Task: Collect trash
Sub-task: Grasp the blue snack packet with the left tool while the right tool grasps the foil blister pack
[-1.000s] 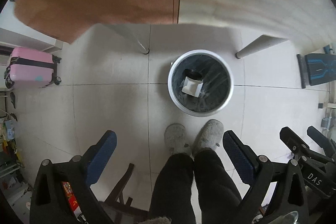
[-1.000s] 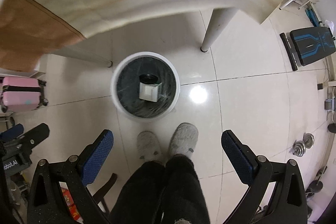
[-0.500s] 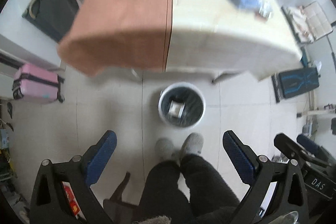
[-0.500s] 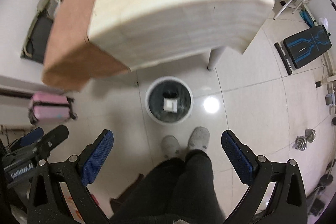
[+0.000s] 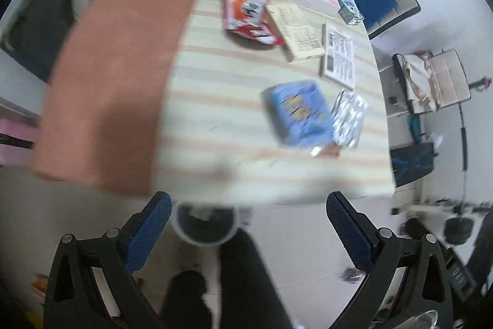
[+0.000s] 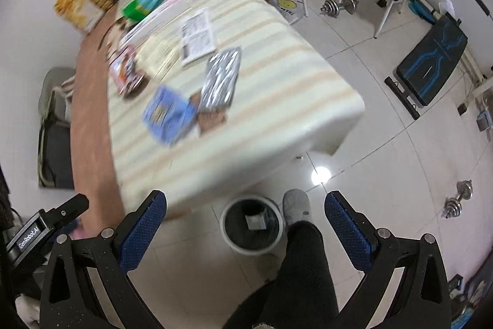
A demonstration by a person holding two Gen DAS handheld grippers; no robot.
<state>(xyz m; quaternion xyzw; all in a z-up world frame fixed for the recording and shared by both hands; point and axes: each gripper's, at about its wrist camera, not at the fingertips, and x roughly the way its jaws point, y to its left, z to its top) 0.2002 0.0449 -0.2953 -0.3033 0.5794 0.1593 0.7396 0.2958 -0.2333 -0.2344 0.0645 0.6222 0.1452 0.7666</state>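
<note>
We hold the left gripper (image 5: 246, 228) and right gripper (image 6: 245, 225) empty, fingers wide apart, above the trash bin (image 6: 251, 225) (one box inside); next we reach for the blue packet (image 5: 300, 113) on the table (image 5: 215, 100).

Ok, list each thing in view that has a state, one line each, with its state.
left gripper: open, empty
right gripper: open, empty
trash bin: upright on the floor, a white box inside
blue packet: lying flat on the table
silver foil wrapper: lying flat beside the blue packet
red snack bag: lying flat
</note>
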